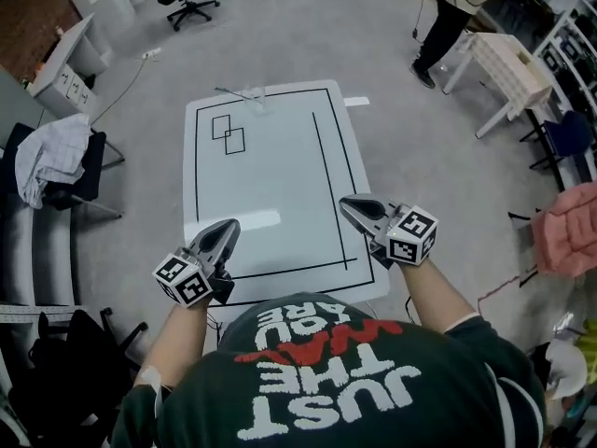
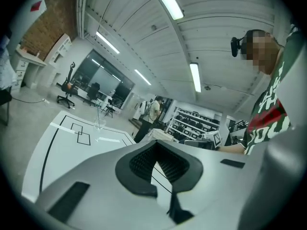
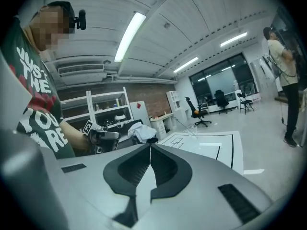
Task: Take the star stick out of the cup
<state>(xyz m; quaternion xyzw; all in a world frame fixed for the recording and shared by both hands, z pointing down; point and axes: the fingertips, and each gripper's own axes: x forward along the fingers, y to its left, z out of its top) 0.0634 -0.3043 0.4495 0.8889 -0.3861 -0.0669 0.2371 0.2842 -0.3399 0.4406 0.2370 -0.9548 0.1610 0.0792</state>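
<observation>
Closest to the head camera is the person's dark green printed shirt [image 1: 326,381], filling the bottom of the frame, with both forearms reaching out over the near edge of a white table [image 1: 280,180] marked with black tape lines.

At lower left, the left gripper [image 1: 229,225] hovers over the table's near left corner. Its own view shows the jaws pressed together at the tips with nothing between them.

The cup [image 1: 255,99], clear and hard to make out, stands at the top of the frame near the table's far edge, a little left of centre and beyond two small taped squares [image 1: 227,133]. The star stick [image 1: 233,92] rests in it as a thin line, leaning out over the rim toward the upper left. The star itself is too small to see.

At lower right, the right gripper [image 1: 347,204] also has its jaws pressed together on nothing.

Both grippers are well apart from the cup, which lies straight ahead of them. The left one looks nearer in line, and the stick's free end tilts to its side, so it seems better placed to reach forward, spread its jaws and pinch the stick.
</observation>
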